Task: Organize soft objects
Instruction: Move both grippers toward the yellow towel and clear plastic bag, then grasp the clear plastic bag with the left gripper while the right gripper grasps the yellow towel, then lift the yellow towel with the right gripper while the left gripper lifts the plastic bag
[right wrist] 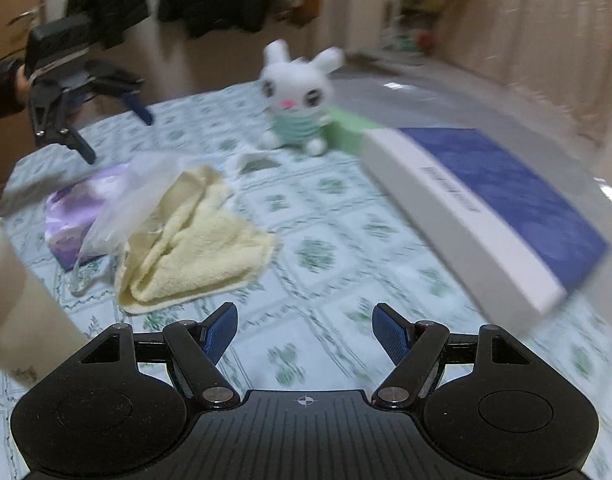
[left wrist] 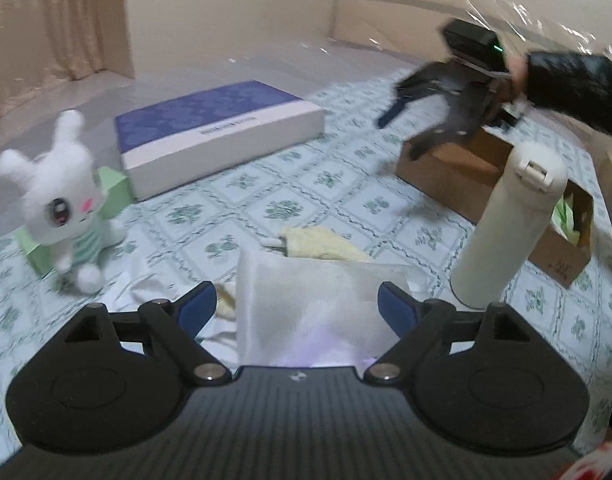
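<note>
Green-flowered cloth (right wrist: 318, 216) covers the surface under me, with beige wall and a curtain (left wrist: 45, 20) behind. My left claw (left wrist: 297, 307) hangs with its fingers spread wide, a shiny white pouch (left wrist: 310, 312) lying between them, though I cannot tell if they touch it. Just beyond the pouch lies a yellow towel (right wrist: 193, 244), crumpled, with a clear bag (right wrist: 125, 204) and a purple pack (right wrist: 71, 216) at its side. A plush rabbit (right wrist: 295, 100) sits upright against a green box (left wrist: 113, 196), next to a flat blue-topped box (left wrist: 221, 132). A cream bottle (left wrist: 510, 224) stands in front of a cardboard box (left wrist: 466, 172). My right claw (right wrist: 304, 330) is spread too, holding nothing, above bare cloth; in the left view it hovers over the cardboard box.
</note>
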The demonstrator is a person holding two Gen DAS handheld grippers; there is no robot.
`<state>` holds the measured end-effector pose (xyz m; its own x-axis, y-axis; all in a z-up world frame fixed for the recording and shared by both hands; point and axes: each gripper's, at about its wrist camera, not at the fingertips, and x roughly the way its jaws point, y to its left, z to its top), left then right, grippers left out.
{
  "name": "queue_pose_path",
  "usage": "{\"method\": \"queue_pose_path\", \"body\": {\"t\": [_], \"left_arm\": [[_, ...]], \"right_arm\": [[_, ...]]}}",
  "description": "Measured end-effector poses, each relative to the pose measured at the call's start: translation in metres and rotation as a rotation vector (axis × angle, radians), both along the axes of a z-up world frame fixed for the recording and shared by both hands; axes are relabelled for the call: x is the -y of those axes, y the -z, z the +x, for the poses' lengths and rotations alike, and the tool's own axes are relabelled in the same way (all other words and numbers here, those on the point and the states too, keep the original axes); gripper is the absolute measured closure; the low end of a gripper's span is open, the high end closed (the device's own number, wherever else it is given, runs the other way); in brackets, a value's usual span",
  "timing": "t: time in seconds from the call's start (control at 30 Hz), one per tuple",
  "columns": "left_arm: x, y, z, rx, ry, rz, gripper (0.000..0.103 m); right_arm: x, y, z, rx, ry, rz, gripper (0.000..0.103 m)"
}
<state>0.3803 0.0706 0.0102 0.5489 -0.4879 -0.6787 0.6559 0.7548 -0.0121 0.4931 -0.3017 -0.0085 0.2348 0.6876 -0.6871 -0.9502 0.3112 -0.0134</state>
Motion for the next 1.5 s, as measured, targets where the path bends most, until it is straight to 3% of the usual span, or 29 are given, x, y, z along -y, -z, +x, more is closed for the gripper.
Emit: {"method": "queue_pose_path", "body": {"t": [0.23, 0.43, 0.57, 0.67, 0.9, 0.97, 1.1, 1.17, 1.27, 1.5], "left_arm": [[0.029, 0.015, 0.023, -0.070, 0.120, 0.104, 0.012], [0.038, 0.028, 0.032, -0.075, 0.112, 0.198, 0.012], [0.032, 0.033, 0.040, -0.119, 0.080, 0.194, 0.013], [0.028, 0.037, 0.043, -0.150, 0.075, 0.180, 0.026], [0.020, 0.033, 0.041, -0.126, 0.051, 0.164, 0.079], [0.018, 0.031, 0.040, -0.125, 0.045, 0.159, 0.088], [0.016, 0.030, 0.039, -0.127, 0.040, 0.137, 0.095], [0.016, 0.029, 0.038, -0.125, 0.040, 0.125, 0.096], [0.014, 0.026, 0.038, -0.121, 0.030, 0.093, 0.097], [0.006, 0.014, 0.036, -0.095, -0.013, 0.040, 0.099]], "right_arm": [[-0.068, 0.025, 0.009, -0.026, -0.198, -0.081, 0.025], [-0.104, 0.040, 0.006, -0.040, -0.281, -0.103, 0.023], [-0.118, 0.052, 0.003, -0.062, -0.315, -0.131, 0.022], [-0.125, 0.060, 0.002, -0.073, -0.338, -0.151, 0.022], [-0.142, 0.070, 0.001, -0.109, -0.366, -0.148, 0.022], [-0.146, 0.072, 0.001, -0.127, -0.363, -0.166, 0.023], [-0.150, 0.074, 0.002, -0.147, -0.346, -0.181, 0.041], [-0.151, 0.073, 0.003, -0.173, -0.339, -0.181, 0.064], [-0.152, 0.070, 0.001, -0.198, -0.341, -0.196, 0.086], [-0.136, 0.049, 0.006, -0.136, -0.243, -0.118, 0.091]]}}
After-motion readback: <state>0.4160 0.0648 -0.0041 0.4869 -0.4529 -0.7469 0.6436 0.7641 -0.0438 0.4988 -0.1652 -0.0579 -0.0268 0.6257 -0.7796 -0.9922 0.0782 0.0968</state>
